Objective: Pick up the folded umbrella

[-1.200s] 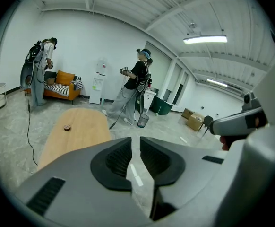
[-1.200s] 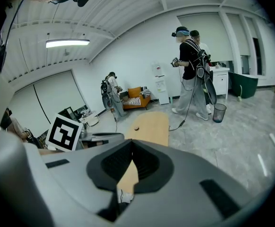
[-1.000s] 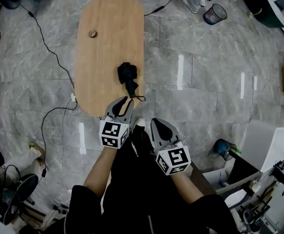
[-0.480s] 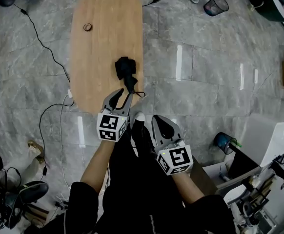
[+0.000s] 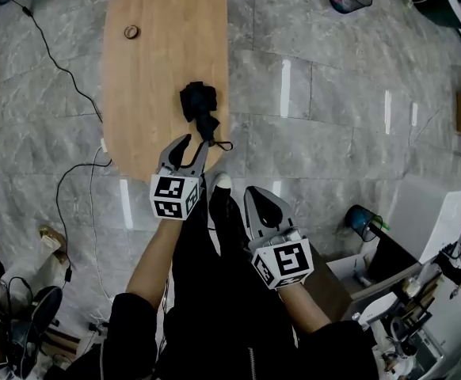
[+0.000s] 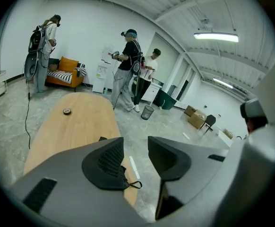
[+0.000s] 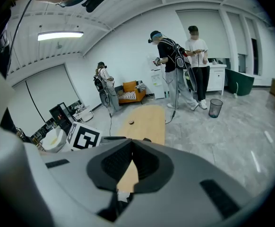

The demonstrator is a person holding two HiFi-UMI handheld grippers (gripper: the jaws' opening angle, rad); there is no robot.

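Head view has the folded umbrella point(image 5: 200, 109) near the worktop's point(image 5: 151, 54) close end, just ahead of the left tongs point(image 5: 196, 141), which have just been opening partway with nothing between them yet, right tongs point(image 5: 254, 195) pinched together and empty, so a shallow bite on loose fabric might slip.

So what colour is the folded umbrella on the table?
The folded umbrella is black all over. The head view shows it best.

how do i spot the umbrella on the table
Find the long oval wooden table on the grey floor. Near its right edge, toward the near end, lies the umbrella: a black bundle, unlike the small ring at the far end.
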